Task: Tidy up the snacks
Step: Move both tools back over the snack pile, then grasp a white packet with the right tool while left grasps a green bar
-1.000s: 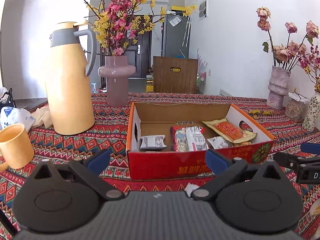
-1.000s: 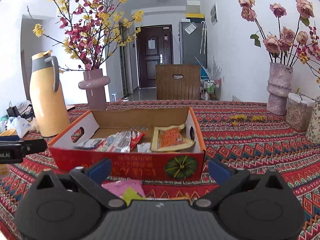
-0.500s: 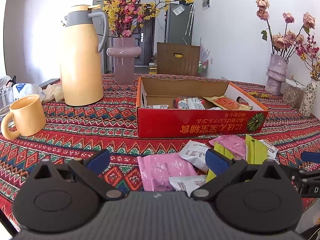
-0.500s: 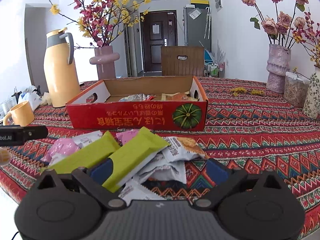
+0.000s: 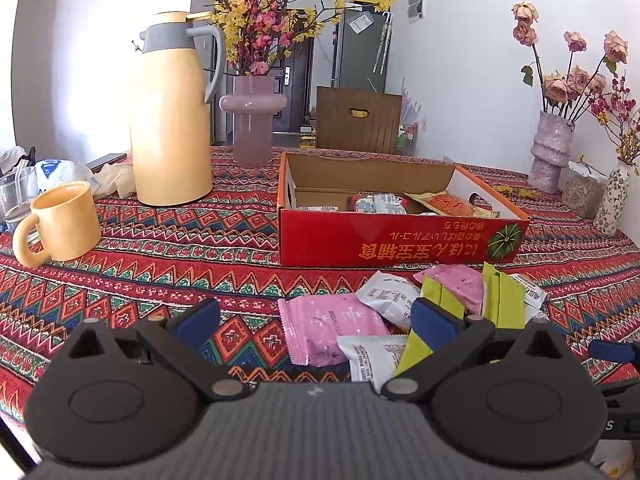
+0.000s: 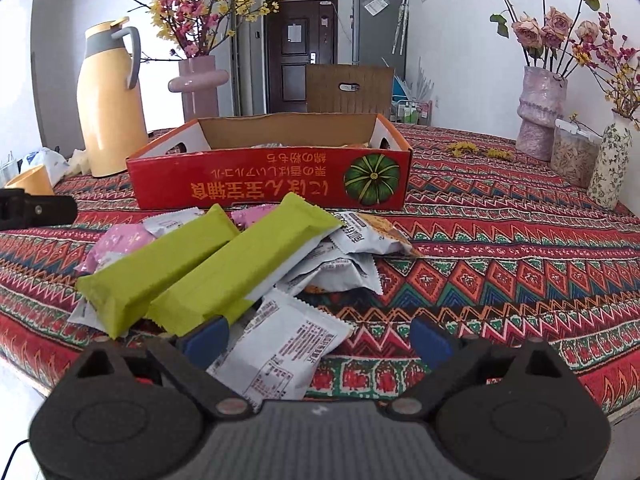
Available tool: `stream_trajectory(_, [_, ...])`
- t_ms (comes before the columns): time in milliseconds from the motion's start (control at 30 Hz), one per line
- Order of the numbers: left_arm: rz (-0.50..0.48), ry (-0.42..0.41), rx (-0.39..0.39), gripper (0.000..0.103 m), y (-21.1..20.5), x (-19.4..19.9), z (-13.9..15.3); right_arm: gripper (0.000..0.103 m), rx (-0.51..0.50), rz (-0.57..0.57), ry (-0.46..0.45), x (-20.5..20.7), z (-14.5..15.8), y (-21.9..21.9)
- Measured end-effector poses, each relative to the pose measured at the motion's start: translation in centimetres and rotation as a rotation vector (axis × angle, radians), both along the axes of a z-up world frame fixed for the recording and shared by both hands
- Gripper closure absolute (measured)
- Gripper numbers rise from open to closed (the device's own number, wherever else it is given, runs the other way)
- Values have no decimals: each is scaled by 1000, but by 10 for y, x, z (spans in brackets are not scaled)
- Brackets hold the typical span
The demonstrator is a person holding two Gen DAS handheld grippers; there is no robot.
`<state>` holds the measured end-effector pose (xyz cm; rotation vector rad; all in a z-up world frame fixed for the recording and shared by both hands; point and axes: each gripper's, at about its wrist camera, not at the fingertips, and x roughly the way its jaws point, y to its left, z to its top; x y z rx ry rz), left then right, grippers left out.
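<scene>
Green bars (image 6: 224,268) now loom nearer both grippers (image 5: 316,318) (image 6: 320,338), each spread wide, gripping nothing.

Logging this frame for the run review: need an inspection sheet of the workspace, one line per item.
Surface: red patterned zigzag tablecloth, flat.
Job's things: red cardboard box open, few packets inside; loose snack pile in front, two green bars on top, pink packet, white packets.
Clutter: yellow thermos jug, yellow mug, pink vase, glass at left edge.
Grippers: left gripper and right gripper open, nothing gripped, jaws over pile.
Cables: nothing seen.
Surroundings: dark door, wooden chair, rose vases at right.
</scene>
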<state>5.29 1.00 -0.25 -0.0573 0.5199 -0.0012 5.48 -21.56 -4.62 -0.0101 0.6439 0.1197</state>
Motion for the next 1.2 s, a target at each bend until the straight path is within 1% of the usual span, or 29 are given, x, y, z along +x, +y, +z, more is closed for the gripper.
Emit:
stream_trajectory(100, [1, -1, -1, 0, 1, -2, 0, 8, 4, -11, 2, 0, 0, -1])
stream_trajectory(333, [-2, 3, -3, 0, -1, -1, -1, 17, -10, -10, 4, -4, -3, -5])
stream_trajectory(600, [-9, 14, -5, 0, -4, 3, -3, 25, -27, -2, 13, -7, -8, -12])
stream_trajectory(667, [-12, 19, -3, 0, -6, 4, -5, 28, -31, 4, 12, -7, -9, -12])
stream_trajectory(733, [-15, 23, -2, 0, -7, 5, -5, 34, -26, 11, 9, -8, -11, -11])
stream_trajectory(867, [-24, 29, -1, 0, -10, 6, -7, 43, -18, 24, 3, -9, -11, -10])
stream_trajectory(933, [-30, 32, -1, 0, -11, 6, -8, 51, -7, 29, 4, -9, -11, -10])
stream_trajectory(967, [-33, 34, -1, 0, -12, 6, -8, 53, -3, 31, 4, -9, -11, -10])
stream_trajectory(1000, [-38, 37, 0, 0, -13, 7, -9, 59, 0, 28, 5, -8, -11, -11])
stream_trajectory(1133, [-69, 53, 9, 0, -22, 8, -11, 63, 21, 24, 4, -8, -12, -16])
stream_trajectory(1200, [-90, 66, 13, 0, -26, 10, -12, 63, 33, 23, 3, -7, -11, -19])
